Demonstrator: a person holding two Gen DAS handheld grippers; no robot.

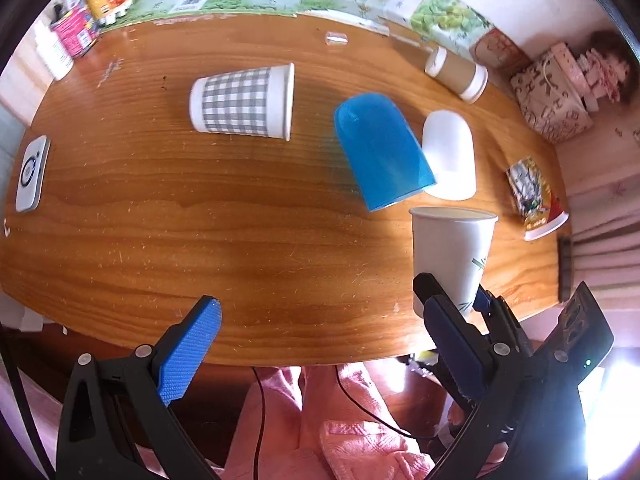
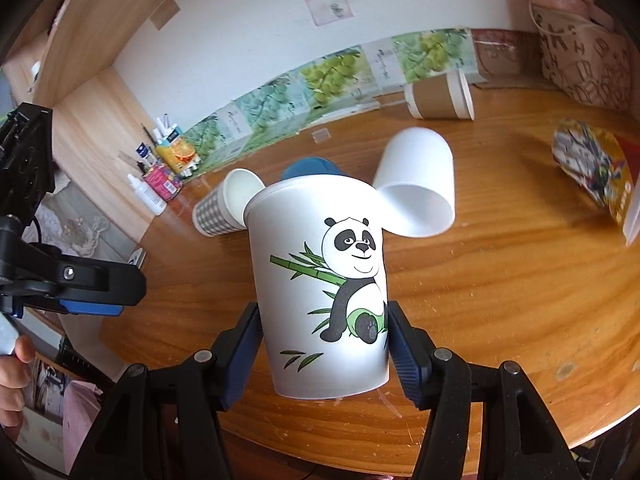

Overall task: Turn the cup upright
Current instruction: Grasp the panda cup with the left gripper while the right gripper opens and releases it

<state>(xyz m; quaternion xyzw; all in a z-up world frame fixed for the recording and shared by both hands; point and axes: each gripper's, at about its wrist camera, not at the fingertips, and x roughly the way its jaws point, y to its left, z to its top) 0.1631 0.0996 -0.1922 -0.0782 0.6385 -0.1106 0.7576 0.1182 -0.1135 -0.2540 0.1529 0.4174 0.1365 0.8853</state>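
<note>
A white paper cup with a panda print (image 2: 324,288) stands upright, mouth up, on the wooden table (image 2: 500,280). My right gripper (image 2: 324,344) is shut on its lower body, one pad on each side. The same cup (image 1: 452,252) shows in the left wrist view near the front right edge, with the right gripper's fingers (image 1: 456,320) around it. My left gripper (image 1: 320,320) is open and empty, hanging over the table's front edge, left of the cup.
Lying on their sides are a grey checked cup (image 1: 244,100), a blue cup (image 1: 380,152), a plain white cup (image 1: 450,152), a brown cup (image 1: 456,74) and a colourful printed cup (image 1: 534,196). A white device (image 1: 30,174) lies at the left. Bottles and boxes (image 1: 76,28) stand at the back left.
</note>
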